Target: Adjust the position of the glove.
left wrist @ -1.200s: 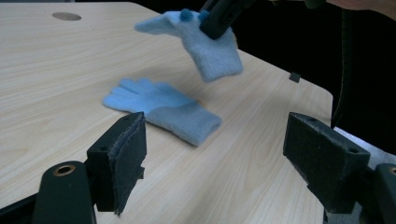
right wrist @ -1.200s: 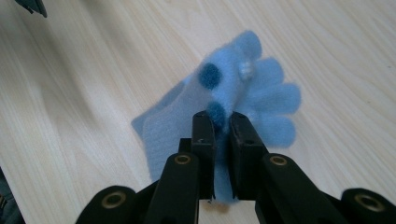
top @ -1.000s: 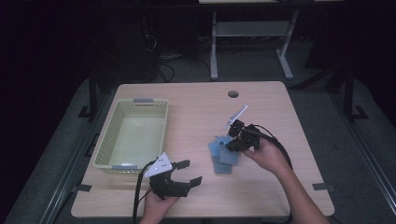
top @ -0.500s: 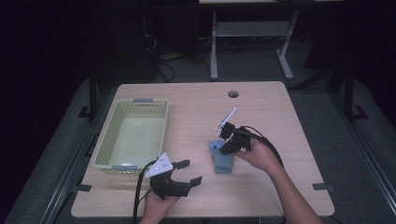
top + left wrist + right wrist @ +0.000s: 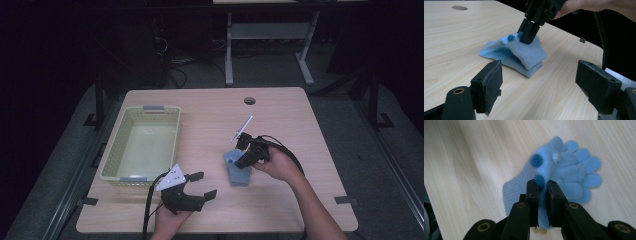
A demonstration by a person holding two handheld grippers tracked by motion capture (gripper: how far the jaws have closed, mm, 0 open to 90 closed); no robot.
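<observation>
A pair of light blue gloves (image 5: 239, 171) lies in a folded heap on the wooden table (image 5: 300, 125), right of centre. My right gripper (image 5: 241, 161) points down onto the heap, shut on a fold of the upper glove (image 5: 541, 167), which has dark blue dots. The pinched flap is doubled over the lower glove (image 5: 524, 53), whose fingers (image 5: 584, 170) fan out beyond the jaws. My left gripper (image 5: 205, 184) rests near the table's front edge, left of the gloves, open and holding nothing. Its wide jaws face the heap, and the right gripper (image 5: 527, 37) shows past them.
A pale green plastic basket (image 5: 135, 109) stands at the left of the table, nothing in it that I can see. A round cable hole (image 5: 249, 100) sits near the far edge. Bare wood surrounds the gloves. Black cables trail from both grippers.
My right gripper has moved left with a flap of the glove in its jaws, folding it over the heap. The left gripper has stayed put.
</observation>
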